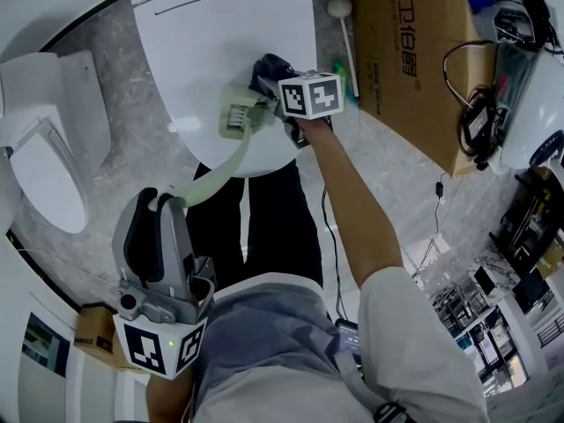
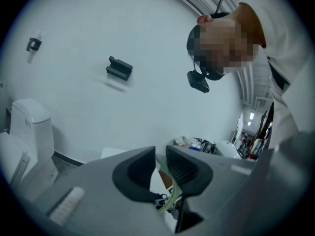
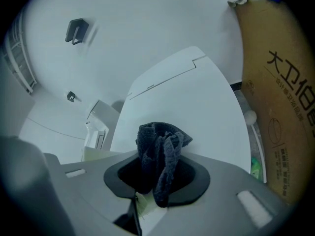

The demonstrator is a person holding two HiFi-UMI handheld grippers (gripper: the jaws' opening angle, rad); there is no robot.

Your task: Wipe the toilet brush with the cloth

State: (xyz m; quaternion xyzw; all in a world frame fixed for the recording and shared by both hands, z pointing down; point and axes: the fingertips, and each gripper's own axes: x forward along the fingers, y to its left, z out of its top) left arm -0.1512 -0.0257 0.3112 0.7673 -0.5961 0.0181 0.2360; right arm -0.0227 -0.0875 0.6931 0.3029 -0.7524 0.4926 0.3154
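Observation:
A pale green toilet brush (image 1: pixel 231 144) reaches from my left gripper (image 1: pixel 165 203) up over the white toilet lid (image 1: pixel 203 51); its flat head (image 1: pixel 240 113) lies against the lid. The left gripper (image 2: pixel 158 167) is shut on the brush handle (image 2: pixel 170 196), whose thin green stem shows between the pads. My right gripper (image 1: pixel 275 77) is shut on a dark grey cloth (image 3: pixel 160 154), bunched between the jaws and sticking out over the lid (image 3: pixel 197 107). In the head view the cloth (image 1: pixel 270 67) sits right beside the brush head, touching or nearly so.
A second white toilet (image 1: pixel 48 144) stands at the left. A large cardboard box (image 1: pixel 414 51) stands right of the lid, with a white-tipped stick (image 1: pixel 345 25) and a green item on the floor between. Cables and equipment (image 1: pixel 493 86) crowd the far right.

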